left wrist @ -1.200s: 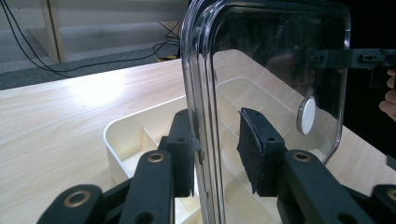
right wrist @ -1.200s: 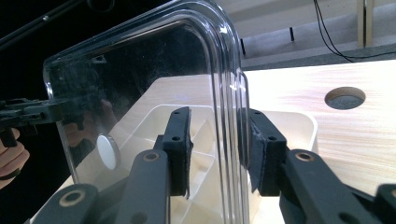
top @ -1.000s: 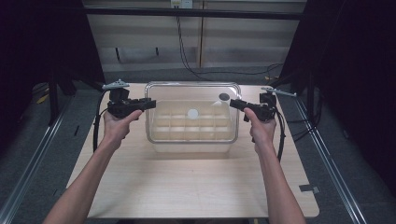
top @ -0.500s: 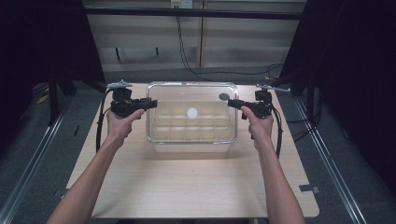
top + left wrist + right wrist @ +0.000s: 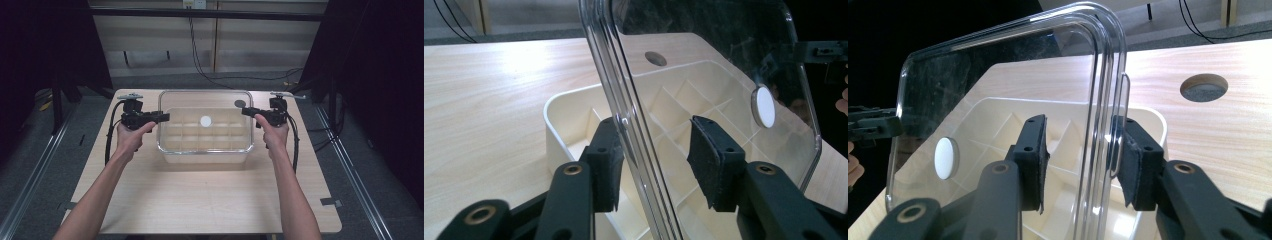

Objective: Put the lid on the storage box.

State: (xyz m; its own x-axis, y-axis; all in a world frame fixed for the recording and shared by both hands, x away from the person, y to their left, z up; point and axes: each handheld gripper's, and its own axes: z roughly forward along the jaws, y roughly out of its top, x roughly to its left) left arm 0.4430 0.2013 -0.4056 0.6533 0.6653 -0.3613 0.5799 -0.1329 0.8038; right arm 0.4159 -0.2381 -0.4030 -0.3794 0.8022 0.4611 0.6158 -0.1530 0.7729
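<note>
Clear rectangular plastic lid (image 5: 202, 102) held above cream compartmented plastic bin (image 5: 205, 145) on pale wooden surface (image 5: 200, 200). Left gripper (image 5: 654, 165) and right gripper (image 5: 1083, 160) fingers straddling opposite lid edges (gaps visible, grip loose). Lid apparently freed; setting down left.

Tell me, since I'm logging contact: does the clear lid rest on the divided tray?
Apart. In the left gripper view the clear lid stands raised above the divided tray, a visible gap between them.
</note>
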